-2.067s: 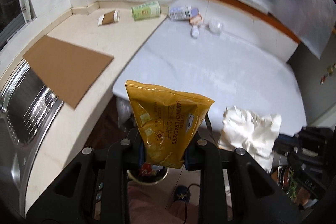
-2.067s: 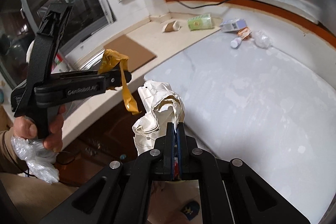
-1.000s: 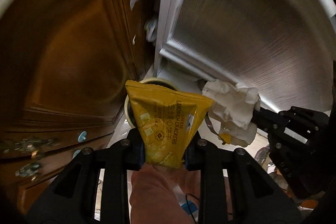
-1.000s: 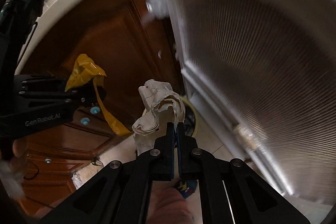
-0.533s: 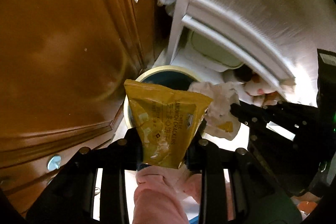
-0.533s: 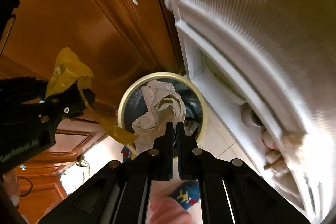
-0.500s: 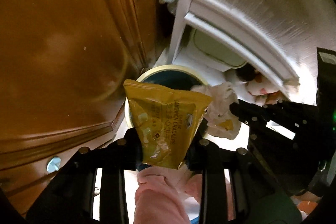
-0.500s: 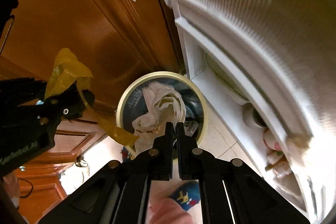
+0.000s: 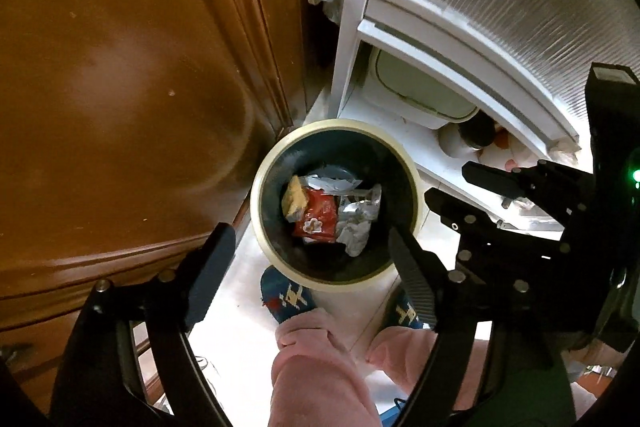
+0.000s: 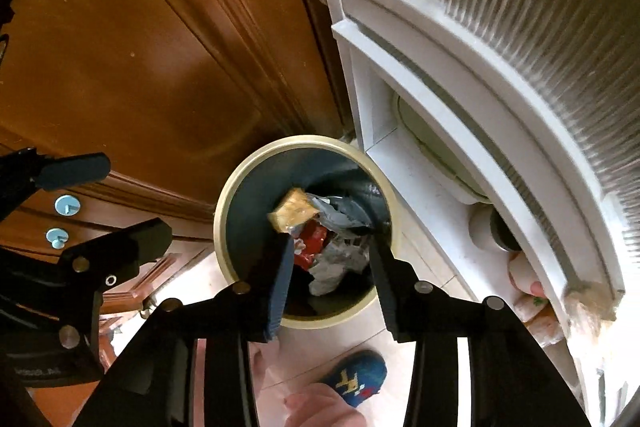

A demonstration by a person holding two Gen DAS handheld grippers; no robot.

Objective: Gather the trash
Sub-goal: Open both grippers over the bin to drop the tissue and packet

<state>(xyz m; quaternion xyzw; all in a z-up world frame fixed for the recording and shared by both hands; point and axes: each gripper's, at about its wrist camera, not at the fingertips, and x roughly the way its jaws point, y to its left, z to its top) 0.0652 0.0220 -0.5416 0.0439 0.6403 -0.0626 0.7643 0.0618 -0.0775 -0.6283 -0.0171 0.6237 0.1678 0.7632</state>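
Floor-level, bin (image 9: 335, 269) by wood cabinet (image 9: 120, 87). Both grippers, left (image 9: 308, 247) and right (image 10: 330, 259), opening, fingers empty. Hold over bin until trash (image 9: 332, 215) settles.

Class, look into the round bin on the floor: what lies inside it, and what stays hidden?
Inside the bin: a yellow wrapper, a red packet and crumpled white paper. Whatever lies beneath them, and the bin's bottom, is covered.

Cream-rimmed dark bin (image 9: 414, 183), red wrapper (image 9: 318, 217)
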